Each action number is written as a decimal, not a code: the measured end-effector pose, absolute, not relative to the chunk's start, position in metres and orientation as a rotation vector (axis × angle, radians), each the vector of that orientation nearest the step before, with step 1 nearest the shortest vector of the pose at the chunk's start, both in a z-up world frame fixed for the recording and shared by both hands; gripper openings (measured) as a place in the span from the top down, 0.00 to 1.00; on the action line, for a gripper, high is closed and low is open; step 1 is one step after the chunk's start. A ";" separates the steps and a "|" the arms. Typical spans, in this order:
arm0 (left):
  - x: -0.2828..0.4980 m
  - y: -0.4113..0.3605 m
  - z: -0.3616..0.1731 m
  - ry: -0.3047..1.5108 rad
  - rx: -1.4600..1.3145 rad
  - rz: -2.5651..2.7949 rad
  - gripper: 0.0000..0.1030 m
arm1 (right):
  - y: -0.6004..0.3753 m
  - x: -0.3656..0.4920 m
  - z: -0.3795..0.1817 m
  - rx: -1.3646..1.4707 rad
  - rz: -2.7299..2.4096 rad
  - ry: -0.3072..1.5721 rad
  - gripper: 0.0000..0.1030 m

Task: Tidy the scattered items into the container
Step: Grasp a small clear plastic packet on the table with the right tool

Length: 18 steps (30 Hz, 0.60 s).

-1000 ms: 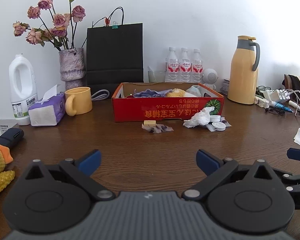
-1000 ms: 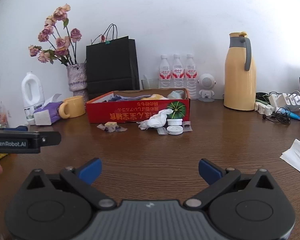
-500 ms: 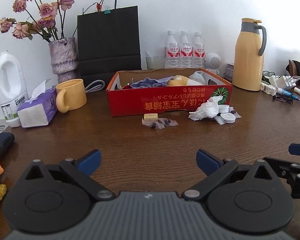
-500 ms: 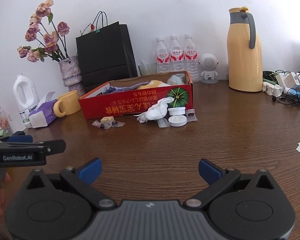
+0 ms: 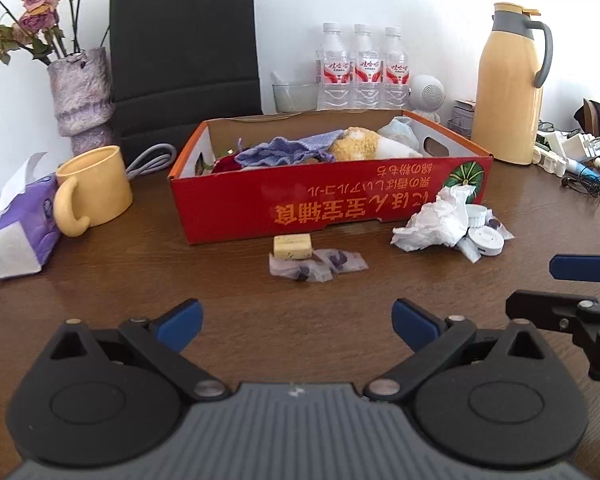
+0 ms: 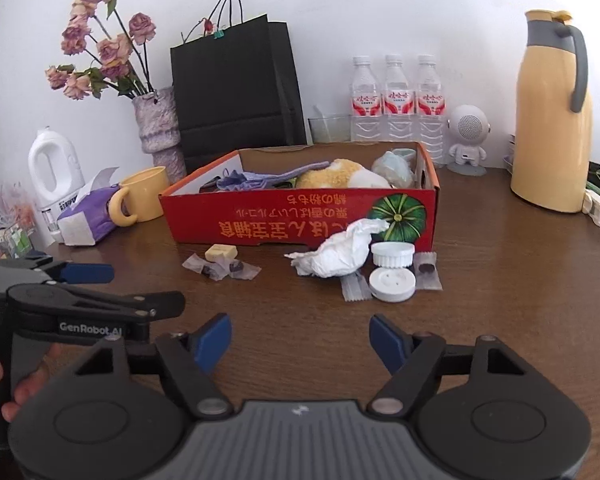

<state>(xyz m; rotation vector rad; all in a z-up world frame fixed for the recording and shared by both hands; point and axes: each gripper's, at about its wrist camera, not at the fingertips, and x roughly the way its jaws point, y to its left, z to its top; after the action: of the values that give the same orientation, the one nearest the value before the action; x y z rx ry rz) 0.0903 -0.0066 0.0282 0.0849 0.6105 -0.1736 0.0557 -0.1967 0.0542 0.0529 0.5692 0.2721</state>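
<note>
A red cardboard box (image 5: 332, 208) (image 6: 300, 220) stands mid-table holding purple cloth, a plush toy and a bag. In front of it lie a small yellow block (image 5: 292, 245) (image 6: 220, 252), clear candy wrappers (image 5: 316, 266) (image 6: 220, 269), crumpled white tissue (image 5: 432, 224) (image 6: 336, 254) and white round lids (image 5: 485, 240) (image 6: 392, 284). My left gripper (image 5: 296, 322) is open and empty, short of the wrappers. My right gripper (image 6: 300, 340) has nothing between its fingers and its jaws are closing; it sits short of the tissue and lids.
A yellow mug (image 5: 94, 188), purple tissue pack (image 5: 16, 232), vase of dried roses (image 5: 82, 96), black paper bag (image 5: 184, 48), water bottles (image 5: 364, 68), yellow thermos (image 5: 508, 92) and chargers with cables (image 5: 572, 152) ring the box. A hand (image 6: 24, 380) holds the left gripper.
Both grippers have advanced toward the box, so the box and scattered items loom larger. The right gripper's fingers have drawn closer together; the left gripper's stay wide.
</note>
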 end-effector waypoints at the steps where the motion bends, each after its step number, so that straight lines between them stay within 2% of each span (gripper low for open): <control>1: 0.101 -0.007 0.027 0.612 0.073 -0.190 0.02 | -0.196 0.063 0.056 0.049 0.260 0.566 0.28; 2: 0.110 -0.007 0.025 0.621 0.065 -0.199 0.06 | -0.197 0.071 0.058 0.053 0.253 0.564 0.28; 4: 0.124 -0.003 0.022 0.643 0.056 -0.196 0.28 | -0.197 0.081 0.061 0.065 0.266 0.553 0.28; 11: 0.137 0.035 0.022 0.633 -0.105 -0.139 0.41 | -0.162 0.117 0.049 -0.072 0.427 0.612 0.28; 13: 0.137 0.039 0.023 0.616 -0.116 -0.119 0.48 | -0.145 0.128 0.042 -0.142 0.490 0.633 0.36; 14: 0.138 0.042 0.023 0.614 -0.121 -0.106 0.48 | -0.138 0.135 0.040 -0.170 0.515 0.638 0.42; 18: 0.138 0.058 0.024 0.603 -0.168 -0.075 0.46 | -0.132 0.162 0.032 -0.183 0.587 0.658 0.48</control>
<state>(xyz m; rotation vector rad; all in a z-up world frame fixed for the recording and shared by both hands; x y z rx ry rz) 0.1377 0.0584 0.0238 -0.1675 0.6029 -0.0747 0.1621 -0.1320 0.0317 -0.1834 0.6579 0.5869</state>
